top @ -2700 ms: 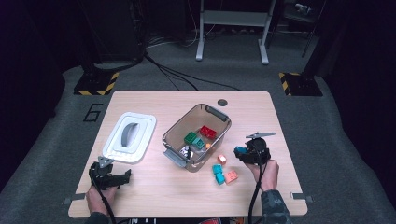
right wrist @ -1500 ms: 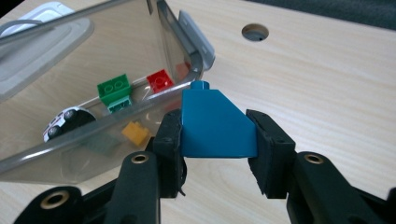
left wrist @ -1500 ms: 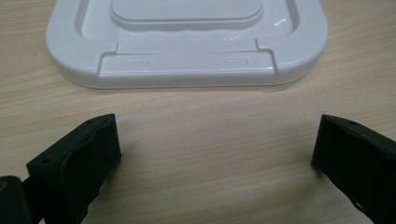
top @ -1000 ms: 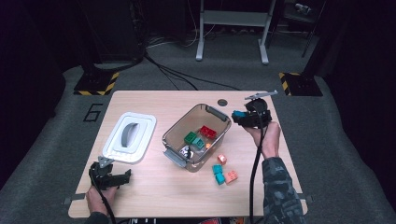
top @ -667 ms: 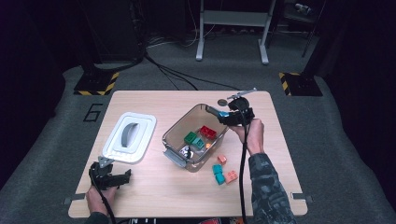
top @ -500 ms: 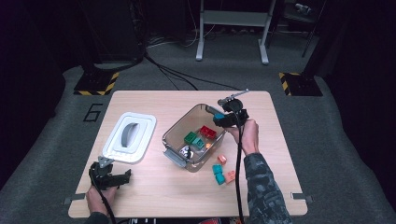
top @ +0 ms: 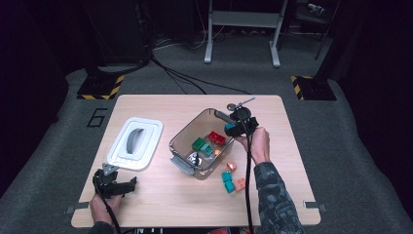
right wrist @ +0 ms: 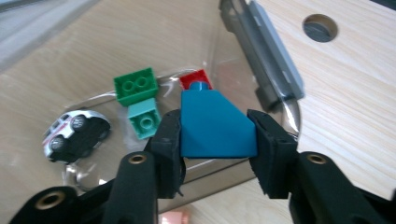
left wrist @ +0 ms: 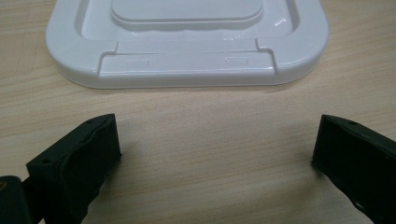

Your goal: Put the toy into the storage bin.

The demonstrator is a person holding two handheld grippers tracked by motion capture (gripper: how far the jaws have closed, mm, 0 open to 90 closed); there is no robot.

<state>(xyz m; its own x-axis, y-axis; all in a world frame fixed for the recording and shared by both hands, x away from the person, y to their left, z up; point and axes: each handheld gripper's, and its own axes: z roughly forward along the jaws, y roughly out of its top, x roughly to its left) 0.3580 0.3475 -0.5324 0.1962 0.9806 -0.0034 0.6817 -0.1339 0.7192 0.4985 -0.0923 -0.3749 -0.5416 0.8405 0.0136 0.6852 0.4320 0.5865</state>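
Blue brick (right wrist: 215, 125), green brick (right wrist: 135, 85), white lid (left wrist: 187, 42)

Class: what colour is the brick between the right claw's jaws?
Blue brick; the right gripper view shows it best.

L gripper (top: 127, 185) low, jaws wide apart; R gripper (top: 229, 128) raised, jaws just eased, arm outstretched.

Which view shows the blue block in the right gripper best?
The right gripper view: the blue block sits large between the right gripper pads, above the clear bin. The high view shows a small blue speck.
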